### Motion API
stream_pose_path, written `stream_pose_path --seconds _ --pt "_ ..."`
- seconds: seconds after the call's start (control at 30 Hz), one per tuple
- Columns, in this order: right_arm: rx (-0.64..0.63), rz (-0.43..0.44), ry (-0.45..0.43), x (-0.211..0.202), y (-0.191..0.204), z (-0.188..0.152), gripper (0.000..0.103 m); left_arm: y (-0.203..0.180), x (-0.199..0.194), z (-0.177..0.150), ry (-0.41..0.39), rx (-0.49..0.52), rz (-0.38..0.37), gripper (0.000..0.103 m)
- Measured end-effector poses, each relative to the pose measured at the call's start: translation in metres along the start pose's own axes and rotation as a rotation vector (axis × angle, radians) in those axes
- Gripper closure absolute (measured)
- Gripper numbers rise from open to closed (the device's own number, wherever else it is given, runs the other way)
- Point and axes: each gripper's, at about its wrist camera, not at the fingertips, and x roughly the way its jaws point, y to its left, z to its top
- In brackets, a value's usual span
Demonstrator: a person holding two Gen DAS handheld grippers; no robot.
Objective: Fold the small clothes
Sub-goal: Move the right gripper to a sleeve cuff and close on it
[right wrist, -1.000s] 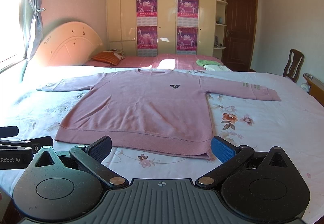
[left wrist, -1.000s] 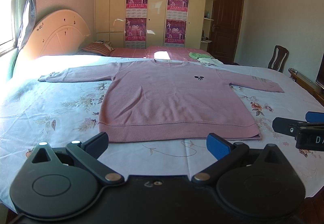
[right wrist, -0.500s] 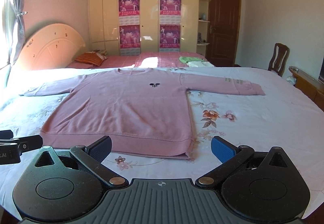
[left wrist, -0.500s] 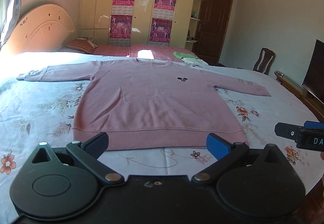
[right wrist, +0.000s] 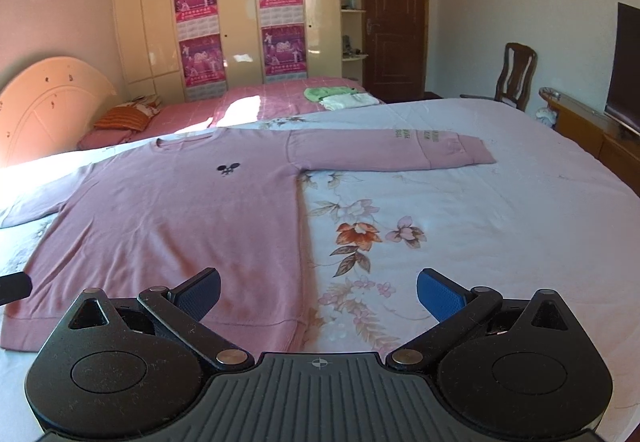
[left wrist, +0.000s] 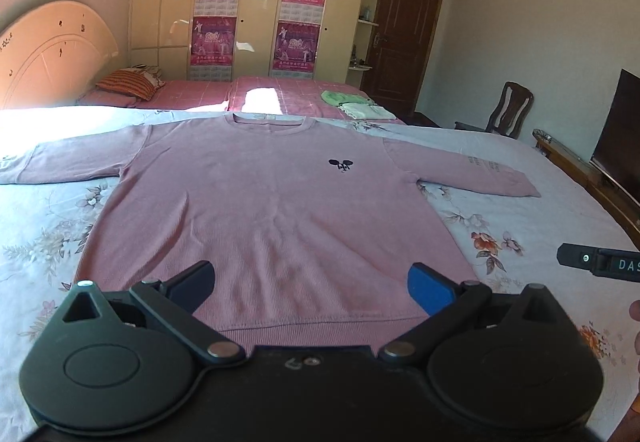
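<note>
Your left gripper (left wrist: 310, 284) is spread wide and holds nothing; it hovers over the ribbed hem of the pink sweater (left wrist: 276, 202), near the middle of that hem. Your right gripper (right wrist: 318, 292) is likewise released and empty, with its dark finger over the sweater's hem corner and its blue finger over the floral bedsheet (right wrist: 460, 210) just beside the sweater.

The sweater lies flat and face up on the sheet, collar away from you, both sleeves stretched out to the sides. It looks like a soft, light knit: expect it to drape and sag the moment you lift it, and to drag along the sheet rather than slide cleanly. Pinch an edge where the cloth is doubled, probably the hem corner or a sleeve cuff (right wrist: 468, 152), so both layers come up together.

A small dark embroidered emblem (left wrist: 341, 164) sits on the sweater's chest; it carries no letters. Greenish print runs along the right sleeve near the cuff, too small to read. In the left view, the right gripper's body shows white letters "DAS" at the frame's edge.
</note>
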Motion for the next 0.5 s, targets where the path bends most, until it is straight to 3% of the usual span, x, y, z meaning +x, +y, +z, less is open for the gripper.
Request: stream_pose_path --seconds 0.17,0.33,0.5 --pt "0.004 -0.02 -0.004 0.037 -0.018 0.023 0.0 0.001 0.04 0.022 0.012 -0.001 0.035 0.005" --pt "0.012 -0.05 -0.027 0.078 -0.04 0.046 0.0 -0.002 0.08 0.038 0.027 0.05 0.092 0.023" --pt "0.047 -0.08 -0.068 0.117 -0.072 0.067 0.001 -0.004 0.121 0.06 0.008 0.074 0.126 0.023"
